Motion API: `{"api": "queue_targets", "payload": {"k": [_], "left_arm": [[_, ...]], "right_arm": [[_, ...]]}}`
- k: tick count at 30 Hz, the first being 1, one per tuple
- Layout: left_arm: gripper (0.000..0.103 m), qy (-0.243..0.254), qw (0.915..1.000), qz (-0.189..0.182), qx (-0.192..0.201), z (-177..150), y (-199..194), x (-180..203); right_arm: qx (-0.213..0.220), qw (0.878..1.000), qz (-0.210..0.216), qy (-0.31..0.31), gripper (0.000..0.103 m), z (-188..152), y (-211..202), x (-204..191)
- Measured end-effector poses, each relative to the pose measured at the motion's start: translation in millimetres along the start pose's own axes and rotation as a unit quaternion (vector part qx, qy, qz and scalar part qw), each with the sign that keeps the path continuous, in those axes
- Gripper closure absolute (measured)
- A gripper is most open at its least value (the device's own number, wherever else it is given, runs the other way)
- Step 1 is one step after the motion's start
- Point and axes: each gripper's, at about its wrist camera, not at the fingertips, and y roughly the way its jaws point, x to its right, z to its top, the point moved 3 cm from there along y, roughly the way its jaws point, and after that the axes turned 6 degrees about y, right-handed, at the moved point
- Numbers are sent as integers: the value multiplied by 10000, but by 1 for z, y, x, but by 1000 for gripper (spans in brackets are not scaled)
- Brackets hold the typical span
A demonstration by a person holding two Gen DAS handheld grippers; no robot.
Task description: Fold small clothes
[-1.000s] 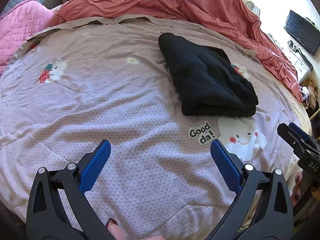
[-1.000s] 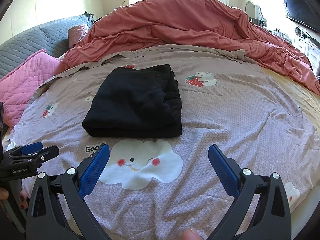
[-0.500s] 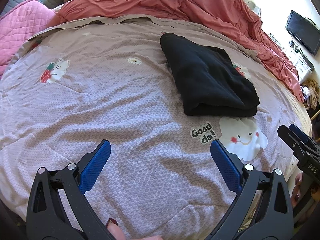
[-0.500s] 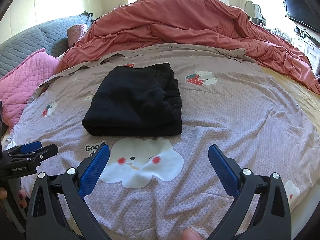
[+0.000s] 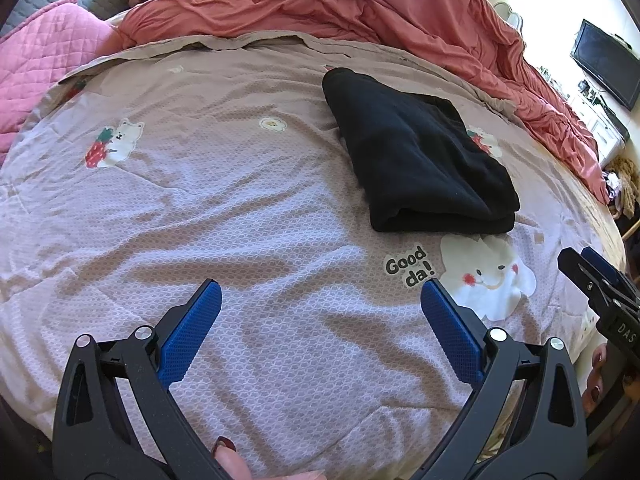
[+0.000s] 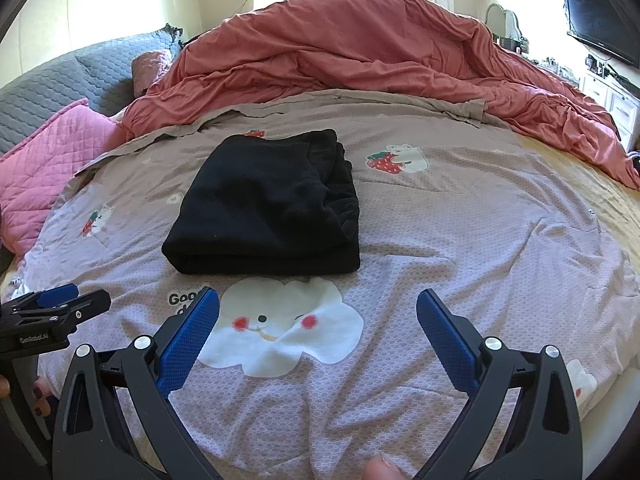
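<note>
A black garment (image 5: pixel 420 156) lies folded into a thick rectangle on the mauve printed bedsheet (image 5: pixel 240 200). It also shows in the right wrist view (image 6: pixel 268 208), just beyond a white cloud print (image 6: pixel 280 328). My left gripper (image 5: pixel 320 300) is open and empty, held over the sheet near the bed's front edge, left of the garment. My right gripper (image 6: pixel 318 308) is open and empty, above the cloud print in front of the garment. Each gripper shows at the edge of the other's view: the right one (image 5: pixel 596 280) and the left one (image 6: pixel 56 308).
A rumpled coral duvet (image 6: pixel 380 48) is heaped along the far side of the bed. A pink quilted pillow (image 6: pixel 48 152) and grey pillow (image 6: pixel 60 84) lie far left. A TV (image 6: pixel 600 24) and white drawers (image 6: pixel 616 96) stand at the right.
Both grippers have drawn back slightly from the folded garment, which sits a little farther away. Both stay open and empty.
</note>
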Motion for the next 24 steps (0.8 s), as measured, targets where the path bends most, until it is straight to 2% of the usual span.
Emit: {"api": "queue_targets", "payload": {"k": [13, 18, 24], "left_arm": [[9, 24, 10000, -54, -28, 0, 0, -6], [9, -38, 10000, -2, 53, 3, -4, -20], [9, -478, 9987, 111, 167, 10, -8, -65]], "right_arm": [[-62, 9998, -203, 50, 5, -4, 3, 10], [-48, 9980, -613, 164, 5, -12, 2, 34], [-34, 9887, -1321, 707, 5, -25, -11, 99]]}}
